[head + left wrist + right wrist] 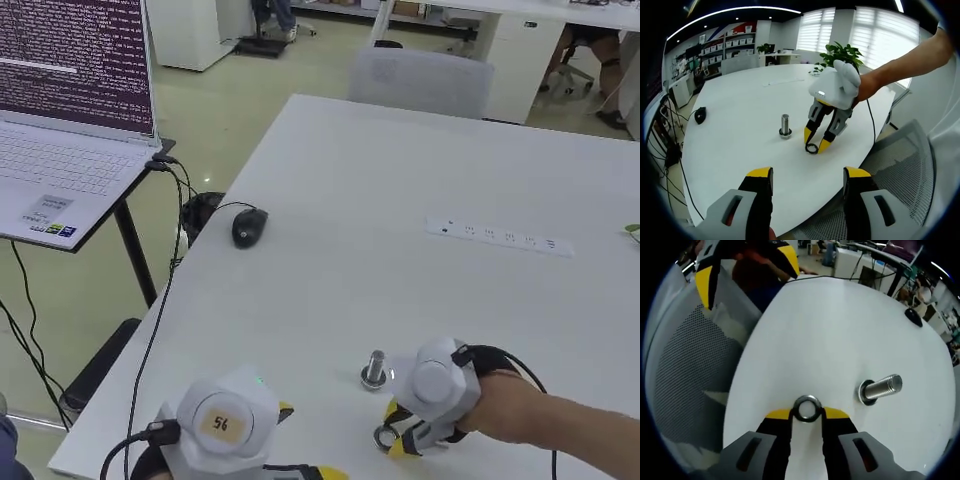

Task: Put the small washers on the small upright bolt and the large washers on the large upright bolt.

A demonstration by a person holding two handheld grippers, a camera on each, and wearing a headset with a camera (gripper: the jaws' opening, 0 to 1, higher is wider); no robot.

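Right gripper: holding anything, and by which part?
A washer, pinched across its outer rim between the jaws of the right gripper, beside the bolt. The left gripper is open and empty.

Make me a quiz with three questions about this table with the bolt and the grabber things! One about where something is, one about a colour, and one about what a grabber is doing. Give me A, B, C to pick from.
1. Where does the mouse lie?
A on the white table
B in a bucket
C on a plate

2. What colour are the left gripper fingertips?
A green
B yellow
C pink

3. What is the right gripper doing?
A hanging open with nothing in it
B squeezing a sponge
C pinching a washer

Answers:
1 A: the mouse rests on the tabletop near its edge.
2 B: both tips are yellow in the left gripper view.
3 C: the metal ring sits pinched between its tips, beside the upright bolt.
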